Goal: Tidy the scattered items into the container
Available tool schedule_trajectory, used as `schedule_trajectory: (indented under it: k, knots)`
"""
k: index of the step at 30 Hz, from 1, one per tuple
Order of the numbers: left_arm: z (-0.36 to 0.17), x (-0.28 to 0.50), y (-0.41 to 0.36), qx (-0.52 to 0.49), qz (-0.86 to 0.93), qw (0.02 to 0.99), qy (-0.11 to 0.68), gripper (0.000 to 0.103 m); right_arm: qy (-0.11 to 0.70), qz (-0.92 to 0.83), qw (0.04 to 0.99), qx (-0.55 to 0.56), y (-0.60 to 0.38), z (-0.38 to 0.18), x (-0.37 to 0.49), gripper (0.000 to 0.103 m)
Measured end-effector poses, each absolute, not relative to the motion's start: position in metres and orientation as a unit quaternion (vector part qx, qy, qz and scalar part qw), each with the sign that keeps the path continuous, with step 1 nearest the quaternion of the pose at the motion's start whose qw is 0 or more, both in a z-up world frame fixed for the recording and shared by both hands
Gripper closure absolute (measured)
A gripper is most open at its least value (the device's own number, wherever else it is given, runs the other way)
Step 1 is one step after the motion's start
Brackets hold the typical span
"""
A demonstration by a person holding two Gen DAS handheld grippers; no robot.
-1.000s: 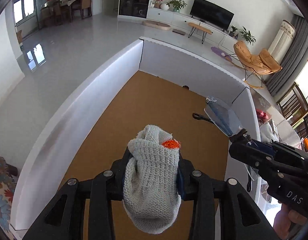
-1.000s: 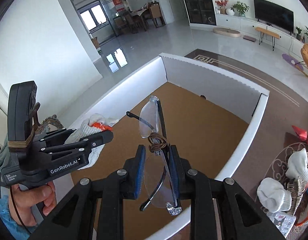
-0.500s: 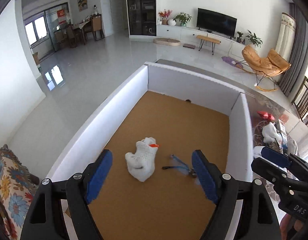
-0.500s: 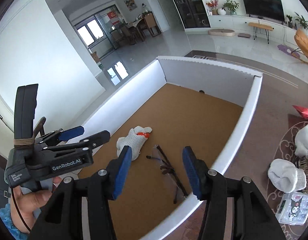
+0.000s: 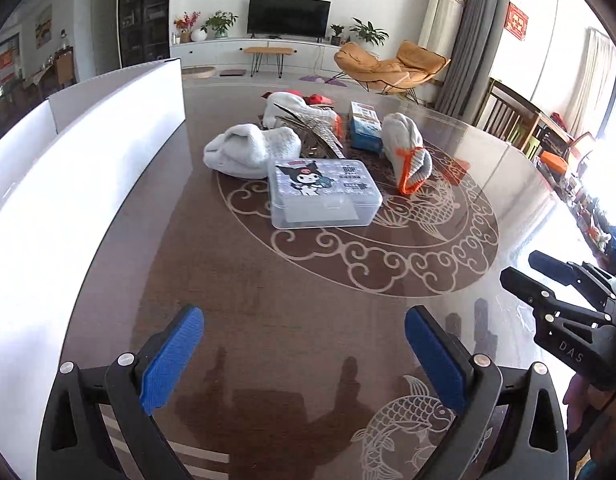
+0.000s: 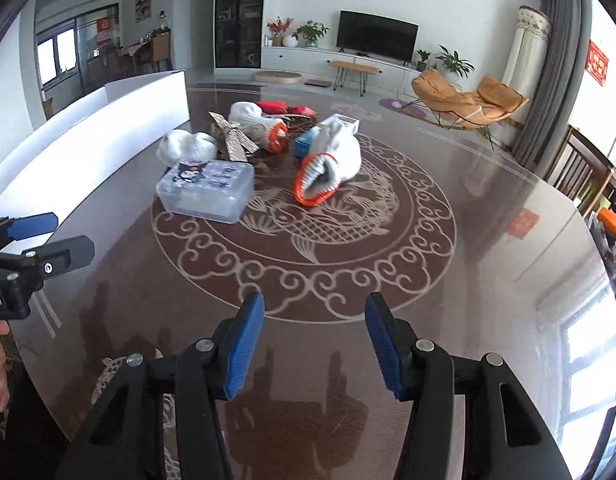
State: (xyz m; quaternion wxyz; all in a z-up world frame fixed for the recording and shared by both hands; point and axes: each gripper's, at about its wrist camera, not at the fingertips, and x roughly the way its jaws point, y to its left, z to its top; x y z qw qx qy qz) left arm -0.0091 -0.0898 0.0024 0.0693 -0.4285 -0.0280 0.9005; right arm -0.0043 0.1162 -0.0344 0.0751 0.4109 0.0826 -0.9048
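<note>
We hold the left tool (image 5: 304,356) with its jaws opening wide and nothing between them. The right tool (image 6: 314,344) is partly open, also empty. Both hang over the bare near surface (image 5: 308,272). The scattered items, a clear plastic box (image 5: 322,192) and gloves (image 5: 408,156), lie farther off; the white container (image 5: 92,184) stands left.

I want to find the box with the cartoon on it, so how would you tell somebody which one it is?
Start at the big white container wall on the left, then look at the pile on the dark patterned table. The clear plastic box lies at the pile's near edge. Only it is see-through, with a cartoon character on its lid; its neighbours are white gloves and a blue carton.
</note>
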Motion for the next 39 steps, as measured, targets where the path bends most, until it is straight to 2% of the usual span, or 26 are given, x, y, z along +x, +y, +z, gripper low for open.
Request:
schedule_trajectory:
  k: [7, 21, 29, 39]
  knots:
    - [-0.002, -0.016, -0.057, -0.428, 0.901, 0.074, 0.017, 0.000, 0.034, -0.903, 0.021, 0.428, 0.153, -0.043, -0.019, 0.049]
    - [-0.026, -0.030, -0.077, -0.450, 0.891, 0.060, -0.024, 0.000, 0.014, -0.899, 0.020, 0.438, 0.161, -0.064, -0.026, 0.048]
    - [-0.029, -0.032, -0.072, -0.454, 0.889, 0.056, -0.008, 0.000, 0.015, -0.897, 0.035, 0.441, 0.158, -0.066, -0.027, 0.035]
    - [-0.032, -0.034, -0.064, -0.465, 0.884, 0.043, 0.024, 0.000, 0.015, -0.897, 0.035, 0.441, 0.157, -0.066, -0.027, 0.034]
